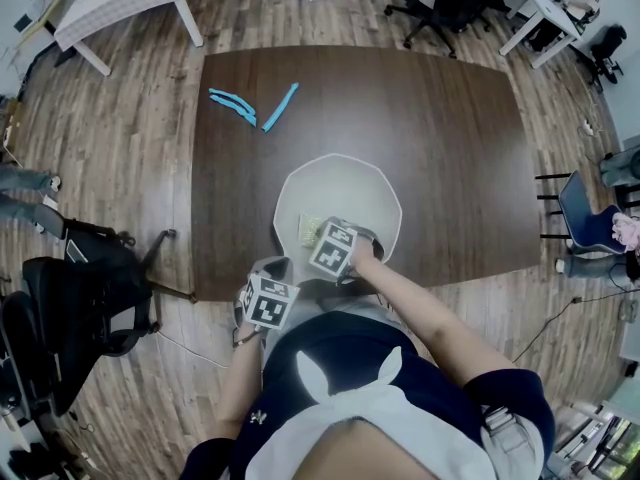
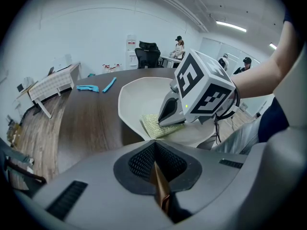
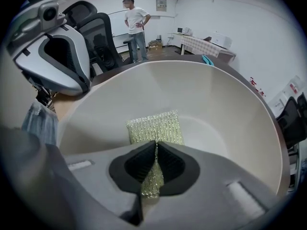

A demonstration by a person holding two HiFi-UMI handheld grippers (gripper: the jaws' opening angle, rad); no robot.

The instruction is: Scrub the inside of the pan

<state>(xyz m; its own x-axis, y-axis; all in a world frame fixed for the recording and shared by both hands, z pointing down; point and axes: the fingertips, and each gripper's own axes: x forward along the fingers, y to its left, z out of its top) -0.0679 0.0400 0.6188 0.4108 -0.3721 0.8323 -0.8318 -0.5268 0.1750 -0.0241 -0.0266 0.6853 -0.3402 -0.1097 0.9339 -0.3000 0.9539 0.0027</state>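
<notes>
- The dark brown counter (image 1: 420,148) stands on a wooden floor (image 1: 120,168) and carries everything that follows.
- The pan (image 1: 350,183) is cream-white, wide and many-sided. It sits at the middle of the counter's near edge, with its near rim at or just over that edge. The right gripper view looks straight into its smooth hollow (image 3: 216,109).
- The right claw (image 3: 156,152) points steeply down into the pan, near the near-left wall. Its jaws are pressed together and pinch the scrub pad. From the left gripper view it shows as a white nose (image 2: 165,121) under its marker cube, with its tip down on the pad.
- The left claw (image 2: 156,157) is at the pan's near-left rim, just beside the right one. Its jaws are closed on a thin brown handle (image 2: 160,186) that comes off the pan's rim. In the head view it sits at the counter's near edge (image 1: 275,266).
- The blue utensils (image 1: 232,105) lie toward the counter's far-left corner, well apart from the pan. One is a two-armed piece and the other a single stick, just beside each other.
- The scrub pad (image 3: 156,126) is a yellow-green, glittery knitted rectangle. It lies flat on the pan's inner floor, and its near end is drawn up between the right claw's jaws.
</notes>
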